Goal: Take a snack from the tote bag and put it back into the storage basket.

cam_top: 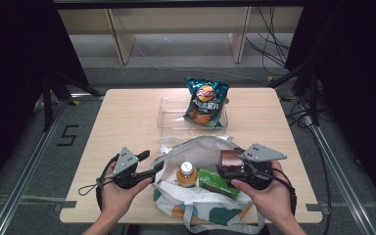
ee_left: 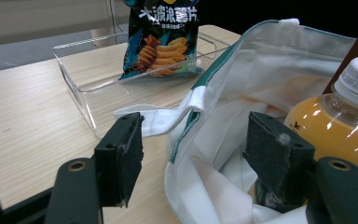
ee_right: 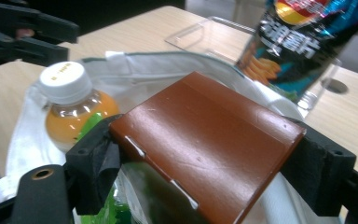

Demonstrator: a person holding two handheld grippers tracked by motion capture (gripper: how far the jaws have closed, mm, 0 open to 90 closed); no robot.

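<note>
A white tote bag [cam_top: 199, 146] lies open at the table's near edge. Inside it stand an orange juice bottle [cam_top: 187, 174] with a white cap and a green box [cam_top: 218, 182]. My right gripper [cam_top: 230, 164] is shut on a brown box [cam_top: 231, 157] just above the bag's right side; in the right gripper view the brown box [ee_right: 205, 140] is clamped between both pads, with the bottle [ee_right: 72, 107] behind it. My left gripper [ee_left: 198, 158] stands open astride the bag's left rim [ee_left: 191, 102], one jaw outside and one inside, beside the bottle [ee_left: 335, 121].
A clear plastic tray [cam_top: 171, 115] sits at the table's far middle with a dark blue chips bag [cam_top: 206, 102] standing in its right end. Bare wood lies left and right of the tote. Shelving legs and cables are on the floor beyond.
</note>
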